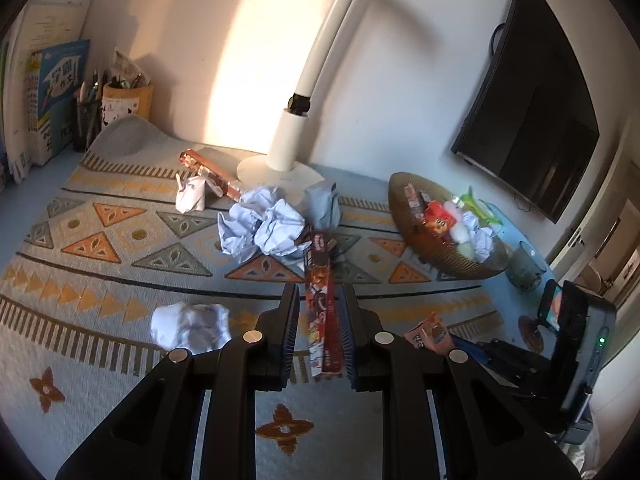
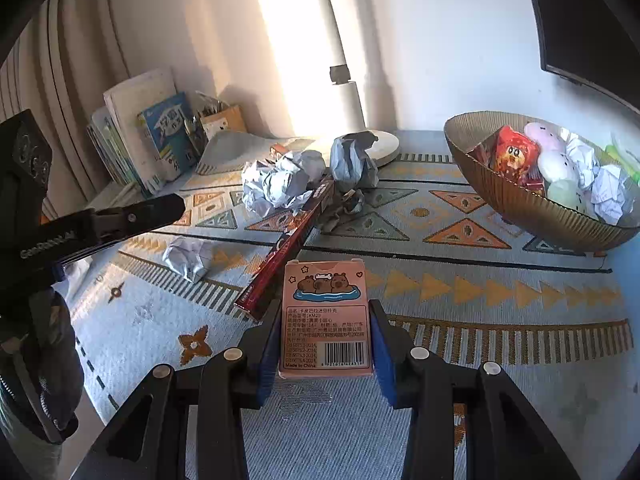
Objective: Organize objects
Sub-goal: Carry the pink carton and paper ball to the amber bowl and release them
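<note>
My left gripper (image 1: 319, 300) has its jaws around a long dark red printed box (image 1: 321, 304) that lies on the patterned mat; a gap shows on the left side, so the grip is loose or open. The same box (image 2: 290, 242) shows in the right wrist view. My right gripper (image 2: 325, 320) is shut on a pink card box (image 2: 325, 316) with a capybara picture. A ribbed brown bowl (image 2: 516, 204) at the right holds snack packs, soft toys and paper balls; it also shows in the left wrist view (image 1: 436, 256).
Crumpled paper balls (image 1: 264, 226) lie mid-mat, one (image 1: 191, 326) nearer, one (image 2: 190, 258) left of the red box. A white lamp base (image 1: 280, 168), another red box (image 1: 210, 172), books and pen holders (image 1: 116, 108) stand at the back. A glass (image 1: 524, 266) and phone stand are at the right.
</note>
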